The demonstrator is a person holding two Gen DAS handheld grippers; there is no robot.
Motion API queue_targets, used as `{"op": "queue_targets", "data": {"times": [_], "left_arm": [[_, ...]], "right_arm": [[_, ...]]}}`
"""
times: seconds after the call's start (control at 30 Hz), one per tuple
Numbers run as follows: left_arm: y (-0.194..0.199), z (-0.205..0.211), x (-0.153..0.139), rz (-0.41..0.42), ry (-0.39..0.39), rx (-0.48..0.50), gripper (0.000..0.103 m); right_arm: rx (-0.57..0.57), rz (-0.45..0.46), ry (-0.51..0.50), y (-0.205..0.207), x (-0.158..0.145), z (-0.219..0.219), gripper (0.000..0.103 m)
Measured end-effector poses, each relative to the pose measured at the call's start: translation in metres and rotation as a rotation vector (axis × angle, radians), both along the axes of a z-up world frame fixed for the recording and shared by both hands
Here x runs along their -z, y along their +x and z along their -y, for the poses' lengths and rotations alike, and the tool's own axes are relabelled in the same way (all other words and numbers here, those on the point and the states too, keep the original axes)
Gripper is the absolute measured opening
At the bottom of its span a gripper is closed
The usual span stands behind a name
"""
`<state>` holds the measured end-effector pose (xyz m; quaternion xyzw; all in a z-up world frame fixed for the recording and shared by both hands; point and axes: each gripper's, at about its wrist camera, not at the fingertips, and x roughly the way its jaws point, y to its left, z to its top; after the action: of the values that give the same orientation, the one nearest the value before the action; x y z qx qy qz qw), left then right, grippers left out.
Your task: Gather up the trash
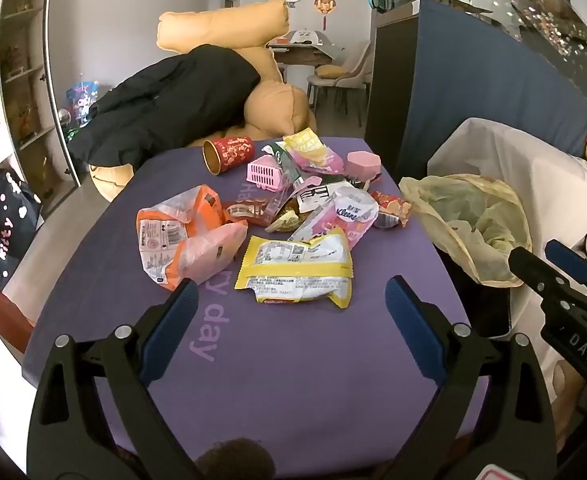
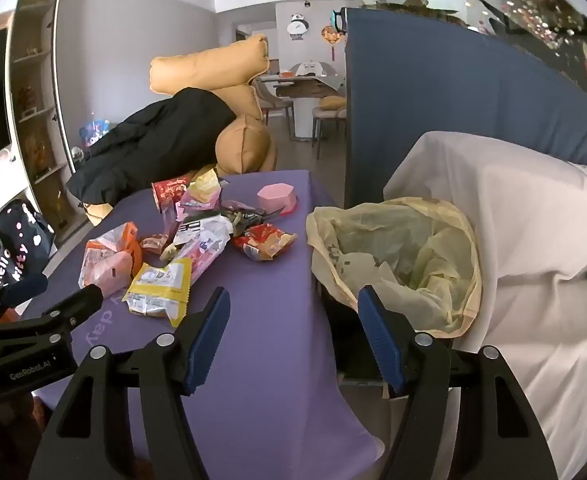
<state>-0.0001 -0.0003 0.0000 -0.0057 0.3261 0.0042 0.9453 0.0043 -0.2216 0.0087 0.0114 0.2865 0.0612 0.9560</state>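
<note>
The left tool [image 1: 289,300] stood apart and empty over the purple cloth-covered surface [image 1: 293,360]. The crumpled yellow-and-white plastic snack wrapper [image 1: 295,266] lay nearest; it should be pinched at its raised edge. The right tool [image 2: 293,320], apart and empty, faced the yellow plastic-lined bin [image 2: 393,260] just beside the surface.

Left gripper [image 1: 291,300]: two black angular plastic arms, each with triangular cut-outs and two round silver screw heads, ending in fingers [image 1: 171,328] faced with ribbed blue pads. Right gripper [image 2: 293,320]: same build, black arms, silver screws, serrated blue pads on its fingers [image 2: 209,332]. White lettering marks the housings: "GenRobot.AI" on the left unit, seen at 9 o'clock in the right wrist view; "DAS" on the right unit, at 3 o'clock in the left wrist view.
</note>
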Motion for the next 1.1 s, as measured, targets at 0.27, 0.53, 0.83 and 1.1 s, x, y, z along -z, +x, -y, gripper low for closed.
{"op": "queue_targets", "data": {"times": [0.27,0.53,0.83,1.1], "left_arm": [[0.0018,-0.0007,0.0047,-0.008,-0.002,0.003,0.090],[0.0023,-0.0039,0.0088,-0.027,-0.010,-0.003,0.090],[0.0031,-0.0043,0.0080,-0.036,-0.010,-0.005,0.090],[0.0036,-0.0039,0.0075,-0.039,-0.009,-0.005,0.090]], "right_arm": [[-0.010,-0.006,0.000,0.0011,0.0015,0.0001,0.063],[-0.024,-0.023,0.007,0.0024,0.0028,0.0003,0.063],[-0.024,-0.025,0.009,0.0026,0.0033,0.0009,0.063],[-0.025,-0.025,0.009,0.0035,0.0032,0.0020,0.063]]}}
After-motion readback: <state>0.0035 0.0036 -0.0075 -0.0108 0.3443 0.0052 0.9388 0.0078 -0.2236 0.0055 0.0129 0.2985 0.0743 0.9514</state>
